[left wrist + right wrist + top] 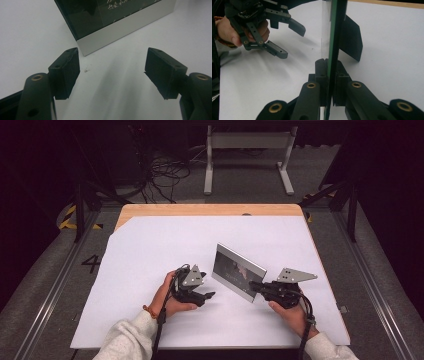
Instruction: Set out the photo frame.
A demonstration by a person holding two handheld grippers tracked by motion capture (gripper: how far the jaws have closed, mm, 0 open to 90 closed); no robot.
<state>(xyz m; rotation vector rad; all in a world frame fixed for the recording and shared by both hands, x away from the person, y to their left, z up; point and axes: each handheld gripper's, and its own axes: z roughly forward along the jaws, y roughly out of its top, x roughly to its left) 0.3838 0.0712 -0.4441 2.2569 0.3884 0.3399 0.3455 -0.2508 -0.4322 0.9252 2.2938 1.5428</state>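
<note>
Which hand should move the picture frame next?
Probably the right. The right gripper is already shut on the picture frame's edge, holding it upright on the table. The left gripper is open, beside the frame, not touching it.

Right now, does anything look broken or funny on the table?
Nothing looks broken. The picture frame stands upright on the white sheet, pinched at one edge by the right claw. The left claw is open beside it.

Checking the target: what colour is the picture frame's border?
Silver-white border on the picture frame, clearest in left gripper view.
</note>
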